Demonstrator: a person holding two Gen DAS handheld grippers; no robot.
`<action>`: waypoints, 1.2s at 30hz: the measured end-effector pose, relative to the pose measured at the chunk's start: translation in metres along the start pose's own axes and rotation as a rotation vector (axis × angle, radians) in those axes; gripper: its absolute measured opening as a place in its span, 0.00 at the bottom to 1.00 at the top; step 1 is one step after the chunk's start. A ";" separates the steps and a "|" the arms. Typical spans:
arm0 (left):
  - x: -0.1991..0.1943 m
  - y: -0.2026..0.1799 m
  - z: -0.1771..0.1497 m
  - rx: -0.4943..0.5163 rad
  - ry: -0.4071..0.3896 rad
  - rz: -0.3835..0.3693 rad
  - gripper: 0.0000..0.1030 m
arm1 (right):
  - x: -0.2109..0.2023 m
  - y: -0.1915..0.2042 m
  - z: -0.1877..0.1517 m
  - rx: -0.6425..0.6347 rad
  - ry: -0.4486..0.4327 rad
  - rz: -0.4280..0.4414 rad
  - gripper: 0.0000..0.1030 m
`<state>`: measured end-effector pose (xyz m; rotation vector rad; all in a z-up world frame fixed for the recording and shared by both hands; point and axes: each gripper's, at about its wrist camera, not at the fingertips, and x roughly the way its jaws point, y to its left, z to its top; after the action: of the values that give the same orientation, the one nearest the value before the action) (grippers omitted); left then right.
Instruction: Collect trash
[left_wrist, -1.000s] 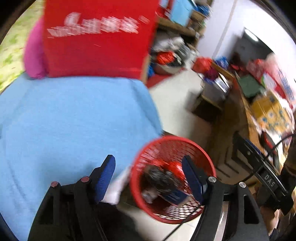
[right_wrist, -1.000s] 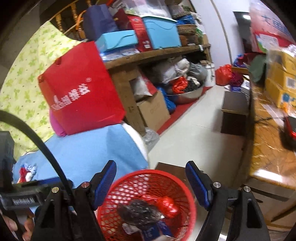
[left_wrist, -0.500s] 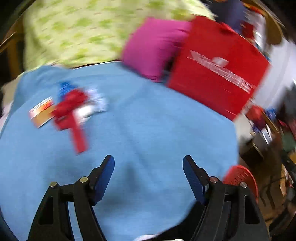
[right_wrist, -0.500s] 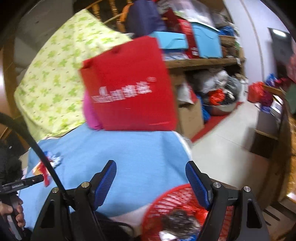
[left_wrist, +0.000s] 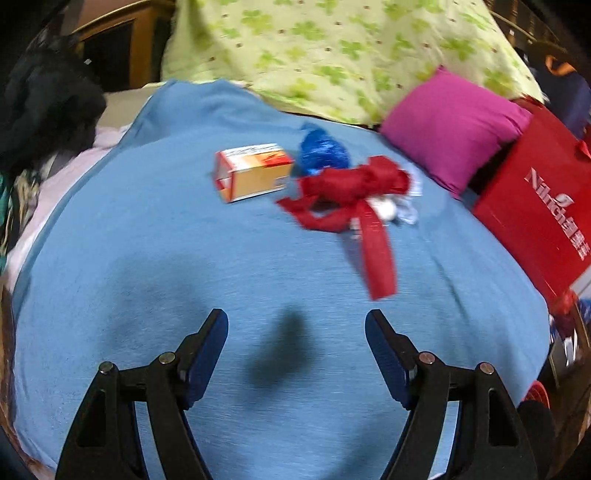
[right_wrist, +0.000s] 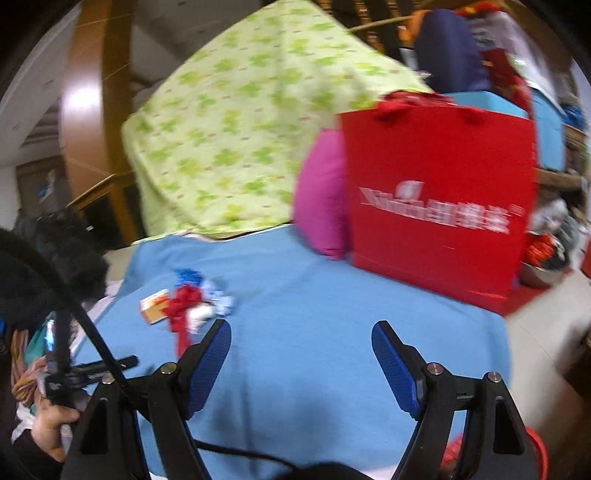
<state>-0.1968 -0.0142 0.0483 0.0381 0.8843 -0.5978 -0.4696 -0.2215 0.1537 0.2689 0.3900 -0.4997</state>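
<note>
A cluster of trash lies on the blue cloth (left_wrist: 184, 258): an orange and white carton (left_wrist: 255, 171), a crumpled blue wrapper (left_wrist: 323, 149), a red ribbon (left_wrist: 354, 199) and white scraps (left_wrist: 397, 210). My left gripper (left_wrist: 295, 332) is open and empty above the cloth, short of the trash. My right gripper (right_wrist: 301, 343) is open and empty; the same carton (right_wrist: 155, 304), ribbon (right_wrist: 183, 306) and scraps (right_wrist: 218, 304) lie to its left. The red basket's rim (right_wrist: 535, 450) shows at the lower right.
A red paper bag (right_wrist: 439, 199) and a pink cushion (right_wrist: 321, 199) stand at the cloth's far right, with a green patterned cover (left_wrist: 332, 48) behind. Dark clothing (left_wrist: 40, 99) lies at the left. The floor (right_wrist: 546, 332) drops off to the right.
Both grippers have swung left, away from the red basket, and now face the trash on the blue cloth. Both stay open and empty.
</note>
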 end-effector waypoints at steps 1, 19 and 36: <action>0.003 0.004 0.000 -0.013 0.005 0.003 0.75 | 0.008 0.007 0.001 -0.008 0.004 0.013 0.80; 0.038 -0.059 0.090 0.024 0.006 -0.147 0.81 | 0.103 0.012 -0.040 0.091 0.088 0.120 0.80; 0.109 -0.064 0.127 -0.062 0.074 -0.116 0.38 | 0.108 -0.008 -0.039 0.200 0.073 0.171 0.80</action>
<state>-0.0858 -0.1542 0.0631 -0.0479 0.9812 -0.6805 -0.3977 -0.2590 0.0717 0.5103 0.3846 -0.3618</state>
